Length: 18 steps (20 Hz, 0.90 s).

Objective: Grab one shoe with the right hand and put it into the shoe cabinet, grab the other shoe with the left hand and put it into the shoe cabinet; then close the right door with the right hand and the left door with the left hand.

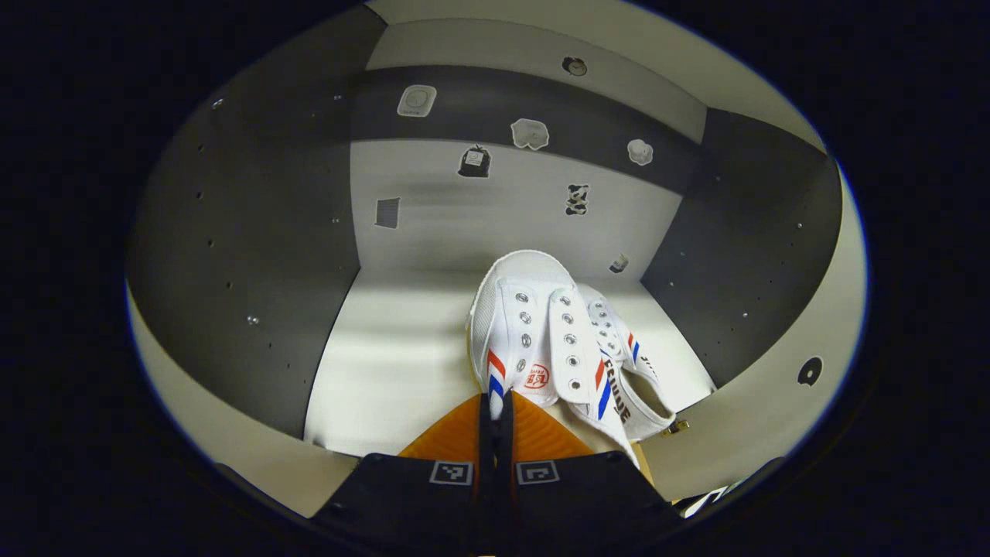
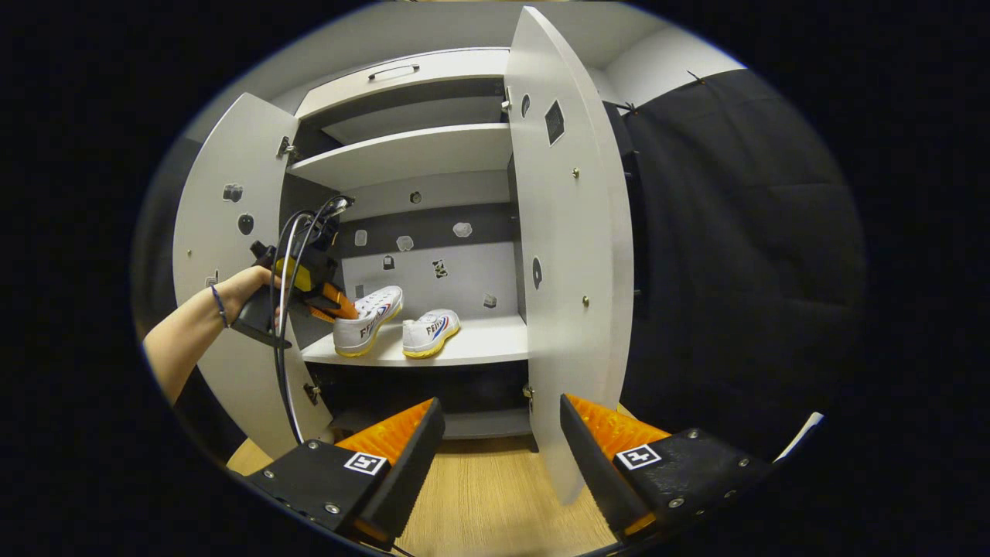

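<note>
Two white shoes (image 2: 368,319) (image 2: 431,333) sit side by side on the cabinet shelf (image 2: 479,346).

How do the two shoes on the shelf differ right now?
The left shoe is pinched at its heel by the left gripper and sits tilted; the right shoe lies flat and free. The left shoe is nearer the cabinet's left wall. Both are white with red and blue stripes, toes pointing inward.
</note>
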{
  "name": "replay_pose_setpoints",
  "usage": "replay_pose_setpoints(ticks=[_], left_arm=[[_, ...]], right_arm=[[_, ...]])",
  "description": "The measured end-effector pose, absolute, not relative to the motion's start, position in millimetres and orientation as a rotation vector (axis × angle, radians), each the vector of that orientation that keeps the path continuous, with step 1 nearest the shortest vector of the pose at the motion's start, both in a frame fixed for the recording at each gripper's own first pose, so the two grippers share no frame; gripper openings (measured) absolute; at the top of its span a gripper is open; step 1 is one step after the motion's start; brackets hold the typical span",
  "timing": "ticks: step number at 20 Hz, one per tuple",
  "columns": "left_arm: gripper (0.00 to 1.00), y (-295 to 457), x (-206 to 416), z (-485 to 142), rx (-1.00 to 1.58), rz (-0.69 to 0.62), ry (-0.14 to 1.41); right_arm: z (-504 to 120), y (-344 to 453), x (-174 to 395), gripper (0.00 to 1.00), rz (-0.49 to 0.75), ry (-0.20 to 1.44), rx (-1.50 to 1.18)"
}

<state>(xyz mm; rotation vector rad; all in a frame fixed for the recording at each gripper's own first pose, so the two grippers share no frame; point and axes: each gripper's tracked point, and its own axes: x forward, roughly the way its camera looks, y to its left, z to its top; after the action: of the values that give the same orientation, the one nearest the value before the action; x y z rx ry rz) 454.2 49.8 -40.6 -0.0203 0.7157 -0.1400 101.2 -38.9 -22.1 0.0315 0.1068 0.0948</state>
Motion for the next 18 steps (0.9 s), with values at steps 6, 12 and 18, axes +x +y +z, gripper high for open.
replay_pose_setpoints(ticks=[6,12,18], left_arm=[[0.06,55,480,-66,0.01,-0.111,0.764],[0.07,64,476,-79,-0.008,-0.076,0.809],[0.37,66,465,-20,0.078,-0.068,0.64]], right_arm=[[-20,-33,103,0.92,0.115,0.111,0.025],[-18,-36,104,0.92,0.118,0.114,0.036],[-16,-36,96,0.92,0.125,0.11,0.043]])
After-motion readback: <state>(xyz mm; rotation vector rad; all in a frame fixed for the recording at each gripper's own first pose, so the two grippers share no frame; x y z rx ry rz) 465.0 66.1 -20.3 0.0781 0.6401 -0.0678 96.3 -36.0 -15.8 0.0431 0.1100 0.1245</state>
